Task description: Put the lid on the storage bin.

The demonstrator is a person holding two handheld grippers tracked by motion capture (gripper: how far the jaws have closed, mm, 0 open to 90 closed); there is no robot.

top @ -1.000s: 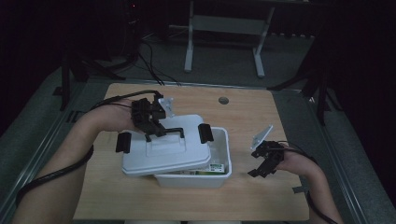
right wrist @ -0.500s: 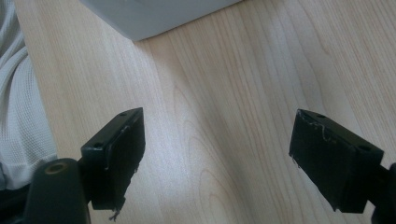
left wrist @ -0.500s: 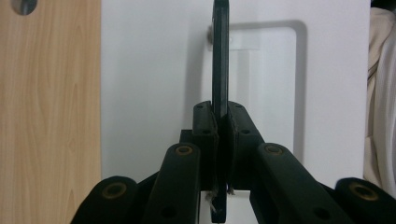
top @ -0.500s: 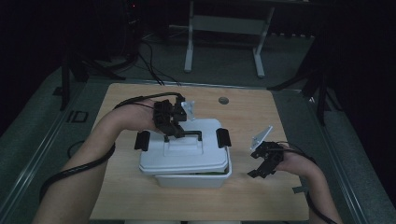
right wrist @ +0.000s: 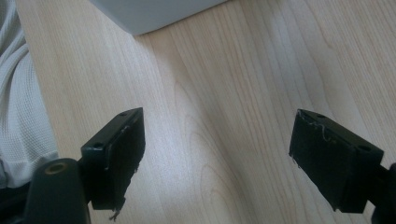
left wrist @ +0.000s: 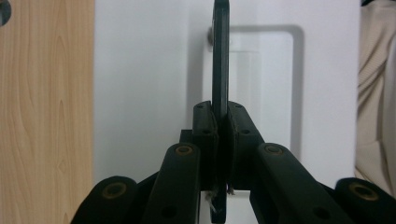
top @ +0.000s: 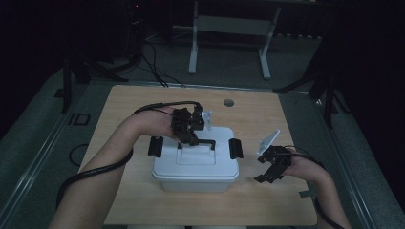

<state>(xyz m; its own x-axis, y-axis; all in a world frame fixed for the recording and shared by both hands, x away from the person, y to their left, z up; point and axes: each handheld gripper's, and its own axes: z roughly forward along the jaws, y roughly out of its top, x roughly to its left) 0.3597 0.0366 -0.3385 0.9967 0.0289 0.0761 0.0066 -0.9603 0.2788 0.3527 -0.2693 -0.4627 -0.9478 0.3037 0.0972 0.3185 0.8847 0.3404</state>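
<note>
The white box [top: 195, 164] sits on the wooden table [top: 143, 105], its lid [top: 196, 153] covering whatever is inside. It is a plain white tub with a black latch at each end of the lid and a thin black handle [top: 203, 142] standing up on top. Over the box, the left gripper [top: 187, 132] comes in from behind it, jaws clamped tight on that handle. To the right of the box, the right gripper [top: 268, 167] hangs low over bare wood, jaws spread wide, holding nothing.
</note>
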